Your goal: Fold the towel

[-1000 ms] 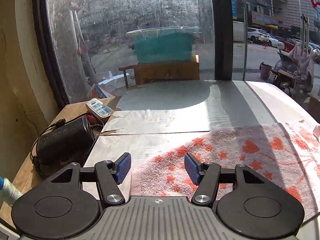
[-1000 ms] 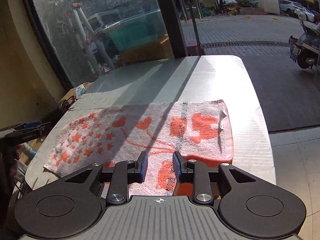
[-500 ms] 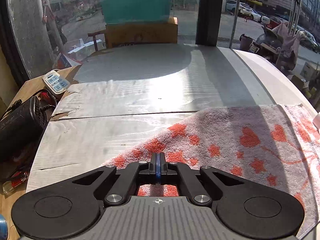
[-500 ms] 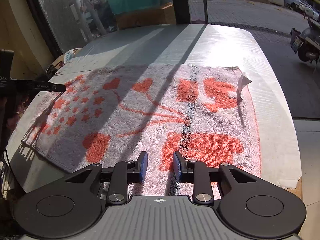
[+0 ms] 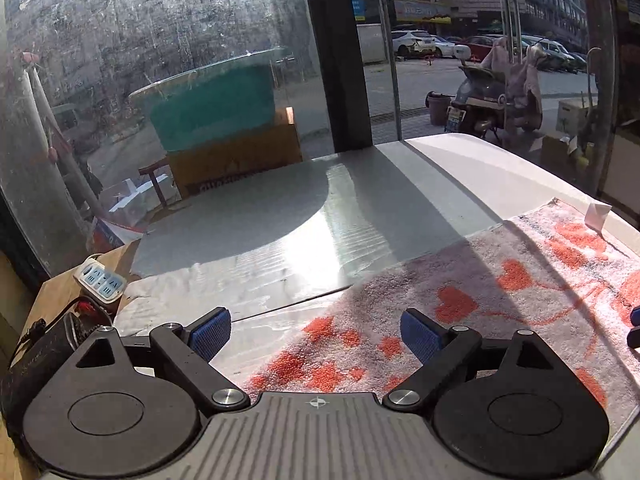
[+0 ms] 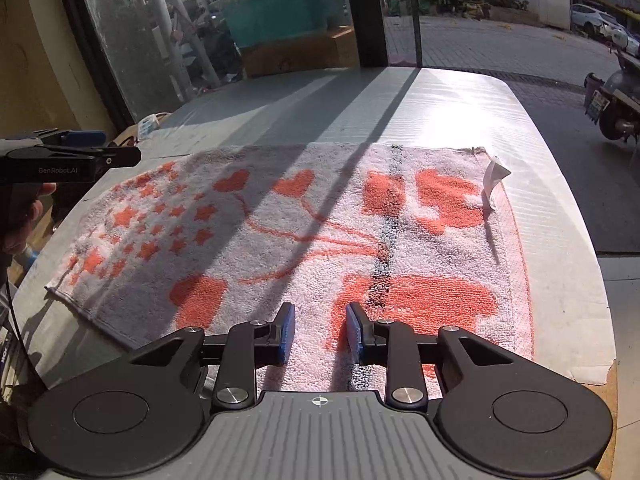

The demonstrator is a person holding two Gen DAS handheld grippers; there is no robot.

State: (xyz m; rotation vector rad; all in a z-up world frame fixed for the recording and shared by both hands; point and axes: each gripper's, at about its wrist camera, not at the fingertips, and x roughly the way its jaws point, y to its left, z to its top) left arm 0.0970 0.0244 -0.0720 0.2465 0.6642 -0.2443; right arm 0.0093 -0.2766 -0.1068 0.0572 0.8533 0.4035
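Note:
A pink towel (image 6: 304, 240) with orange hearts and stars lies flat and unfolded on the white table (image 6: 460, 112). A white label (image 6: 494, 180) sticks up at its far right corner. My right gripper (image 6: 320, 334) is open and empty above the towel's near edge. My left gripper (image 5: 316, 334) is wide open and empty over the towel's (image 5: 500, 304) left end, with the left corner between its fingers. It also shows at the left edge of the right wrist view (image 6: 100, 152), held level above that end.
A white power strip (image 5: 100, 280) and a black device (image 5: 40, 352) with cables sit on a wooden ledge left of the table. A dirty window (image 5: 160, 80) and a dark pillar (image 5: 340, 52) stand behind. The table's right edge (image 6: 588, 280) drops to the floor.
My left gripper was shut at the towel's left corner half a second ago and now stands wide open and higher. My right gripper stayed open and shifted little.

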